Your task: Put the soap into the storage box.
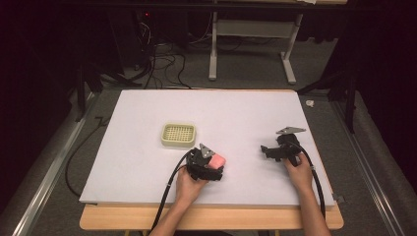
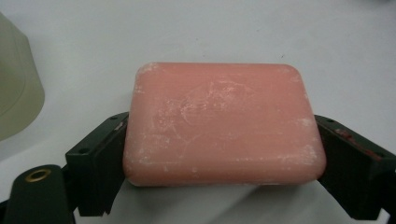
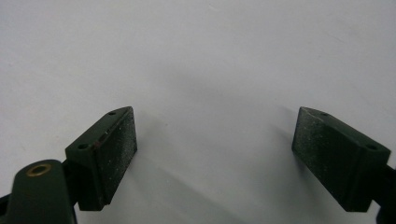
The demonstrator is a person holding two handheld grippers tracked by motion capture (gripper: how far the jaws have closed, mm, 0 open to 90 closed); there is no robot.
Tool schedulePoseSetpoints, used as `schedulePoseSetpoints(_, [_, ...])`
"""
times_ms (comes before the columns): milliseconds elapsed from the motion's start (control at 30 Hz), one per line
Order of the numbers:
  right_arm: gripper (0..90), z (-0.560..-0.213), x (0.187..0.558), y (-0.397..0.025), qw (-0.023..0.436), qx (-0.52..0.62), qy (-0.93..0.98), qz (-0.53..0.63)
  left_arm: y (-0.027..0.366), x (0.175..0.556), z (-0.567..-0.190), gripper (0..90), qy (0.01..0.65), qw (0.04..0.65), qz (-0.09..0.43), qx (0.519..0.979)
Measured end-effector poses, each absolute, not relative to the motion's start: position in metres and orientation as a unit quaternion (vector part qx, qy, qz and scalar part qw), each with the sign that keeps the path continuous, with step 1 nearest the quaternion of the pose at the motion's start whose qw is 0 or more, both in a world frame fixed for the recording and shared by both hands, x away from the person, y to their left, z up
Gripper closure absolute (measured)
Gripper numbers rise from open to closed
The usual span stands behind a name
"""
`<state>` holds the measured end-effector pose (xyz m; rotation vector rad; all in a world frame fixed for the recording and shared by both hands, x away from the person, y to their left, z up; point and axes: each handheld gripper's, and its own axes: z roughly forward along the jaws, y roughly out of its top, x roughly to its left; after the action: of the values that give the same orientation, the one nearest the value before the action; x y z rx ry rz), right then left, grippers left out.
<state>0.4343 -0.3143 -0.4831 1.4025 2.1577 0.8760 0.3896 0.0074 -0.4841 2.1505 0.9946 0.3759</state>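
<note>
A pink bar of soap (image 2: 223, 123) lies between the two black jaws of my left gripper (image 2: 223, 161), which press on its short ends. In the high view the soap (image 1: 217, 161) pokes out of the left gripper (image 1: 209, 164) near the table's front middle. A pale yellow soap dish with a slotted top (image 1: 178, 134) sits just behind and to the left; its rounded side (image 2: 16, 88) shows at the left edge of the left gripper view. My right gripper (image 1: 268, 151) rests at the front right, and its jaws (image 3: 215, 158) stand wide apart over bare white surface.
A white sheet (image 1: 206, 113) covers the wooden table (image 1: 211, 219). Black cables (image 1: 169, 184) trail from both grippers toward the front edge. Behind the table are a white stand's legs (image 1: 251, 49) and floor cables.
</note>
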Motion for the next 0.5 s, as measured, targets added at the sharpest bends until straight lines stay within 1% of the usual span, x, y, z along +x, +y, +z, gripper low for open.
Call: schedulePoseSetpoints(500, [14.4, -0.4831, 0.4343, -0.3144, 0.21, 0.504, 0.776, 0.315, 0.0105, 0.3894, -0.4807, 13.9, 0.369, 0.361, 0.147, 0.844])
